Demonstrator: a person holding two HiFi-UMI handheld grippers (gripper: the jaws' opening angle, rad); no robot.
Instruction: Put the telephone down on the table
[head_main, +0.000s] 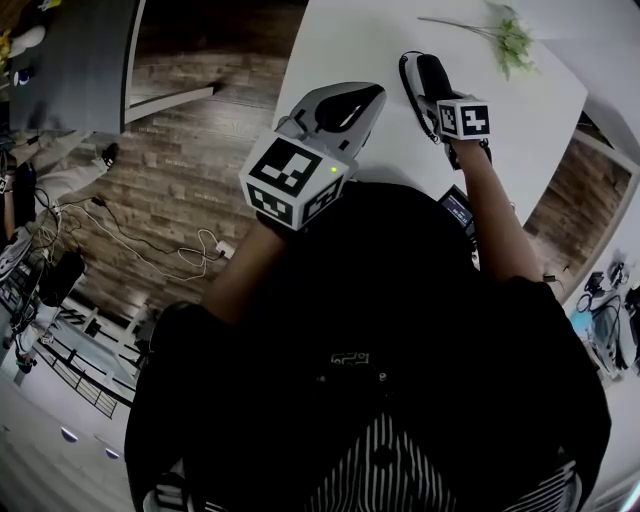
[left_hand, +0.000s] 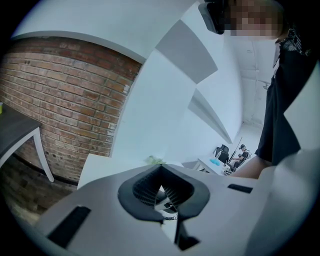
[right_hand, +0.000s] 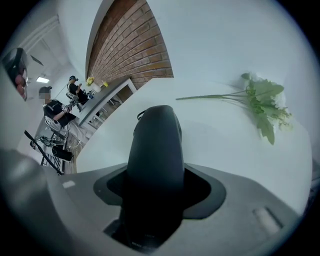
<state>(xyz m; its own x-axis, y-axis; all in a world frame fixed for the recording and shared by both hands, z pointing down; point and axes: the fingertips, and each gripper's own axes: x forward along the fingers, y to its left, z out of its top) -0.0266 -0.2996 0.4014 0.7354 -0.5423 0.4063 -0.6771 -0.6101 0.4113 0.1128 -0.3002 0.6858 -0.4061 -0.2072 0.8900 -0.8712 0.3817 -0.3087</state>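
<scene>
Person's black top (head_main: 400, 330) fills the near field, and the right gripper (head_main: 437, 95) has the black telephone handset (head_main: 428, 72) at 1 o'clock over the white counter (head_main: 350, 40).
Right gripper view: fingers clenched on the handset (right_hand: 154, 145). Its rounded end sticks out past the gripper (right_hand: 155, 185) above the counter (right_hand: 215, 150); can't tell if it touches the surface. Its black cord (head_main: 403, 72) loops at the handset's 9 o'clock. Left gripper (head_main: 358, 100) is at 12 o'clock over the counter's near edge. In its own view the gripper (left_hand: 161, 172) has its fingers closed tip to tip on nothing. Green leafy sprig (head_main: 508, 38) lies on the counter at 2 o'clock of the handset, well apart from it, and sits at 2 o'clock in the right gripper view (right_hand: 262, 102). Dark device with a lit screen (head_main: 458, 210) is at 6 o'clock of the right gripper, beside the forearm. Wooden plank floor (head_main: 180, 160) shows at 10 o'clock.
</scene>
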